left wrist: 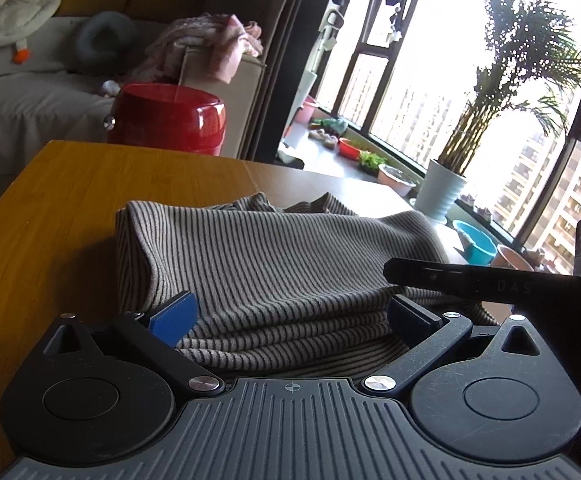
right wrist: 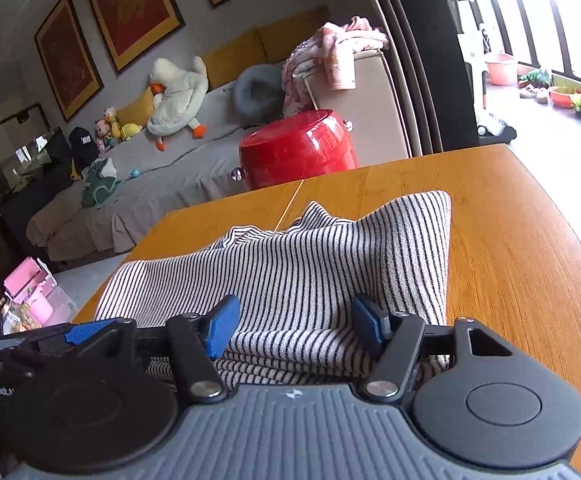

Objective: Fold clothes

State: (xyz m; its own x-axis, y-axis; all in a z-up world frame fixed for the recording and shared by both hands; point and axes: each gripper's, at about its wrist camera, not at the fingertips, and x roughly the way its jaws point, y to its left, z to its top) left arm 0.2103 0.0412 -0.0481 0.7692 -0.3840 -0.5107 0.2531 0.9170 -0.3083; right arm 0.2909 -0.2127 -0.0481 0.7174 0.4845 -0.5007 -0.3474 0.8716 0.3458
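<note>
The striped top [left wrist: 274,264] is lying on the table [left wrist: 58,208] in a stack of folds, right in front of both tools. The left tool [left wrist: 290,312] is spread wide, nothing pinched, cloth just sitting between the pads. Same with the right tool [right wrist: 290,326]: released, fold edge not clamped. Looks like a fold is just being let go. Next, probably, a fresh edge needs to be grabbed or the stack tidied.

A home living room: a sofa [right wrist: 194,160] with a plush goose [right wrist: 178,96], framed pictures [right wrist: 130,8], potted palm [left wrist: 442,192].
</note>
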